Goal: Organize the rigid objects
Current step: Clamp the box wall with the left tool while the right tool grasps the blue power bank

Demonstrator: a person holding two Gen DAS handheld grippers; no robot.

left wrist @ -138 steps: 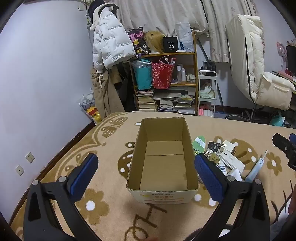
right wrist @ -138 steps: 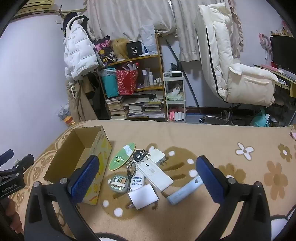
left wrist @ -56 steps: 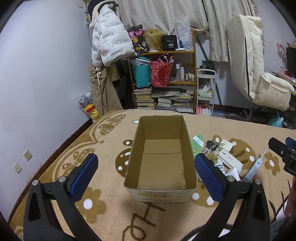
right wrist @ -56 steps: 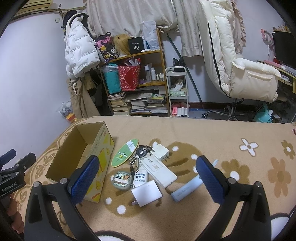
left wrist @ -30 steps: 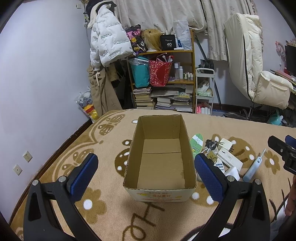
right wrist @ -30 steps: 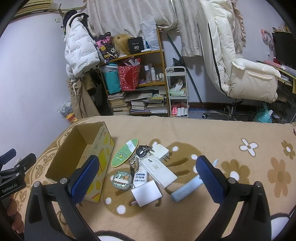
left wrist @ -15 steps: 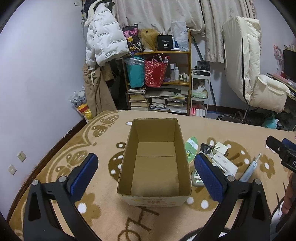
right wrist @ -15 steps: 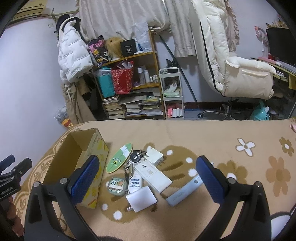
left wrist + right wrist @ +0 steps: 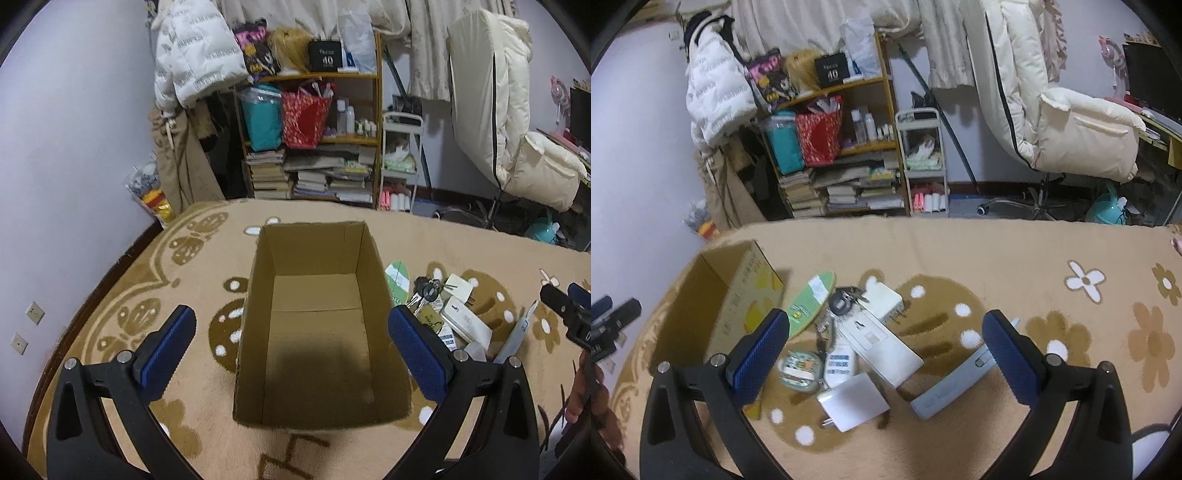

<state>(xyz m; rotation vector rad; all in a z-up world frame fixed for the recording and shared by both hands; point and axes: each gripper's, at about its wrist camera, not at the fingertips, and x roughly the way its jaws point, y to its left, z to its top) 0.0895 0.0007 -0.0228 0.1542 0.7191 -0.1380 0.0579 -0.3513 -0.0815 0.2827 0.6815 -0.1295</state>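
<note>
Judging by looks, the white charger nearest your right claw is light, stiff, slick plastic lying flat on the carpet w/ the other bits, right of the empty cardboard box, so pinch its flat sides, not the prongs; both claws (left claw too) spread apart, holding nothing.

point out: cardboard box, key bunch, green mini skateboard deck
cardboard box [image 9: 317,332], left wrist view, inner floor.
key bunch [image 9: 844,301], right wrist view, black fob.
green mini skateboard deck [image 9: 809,302], right wrist view, middle of deck.
</note>
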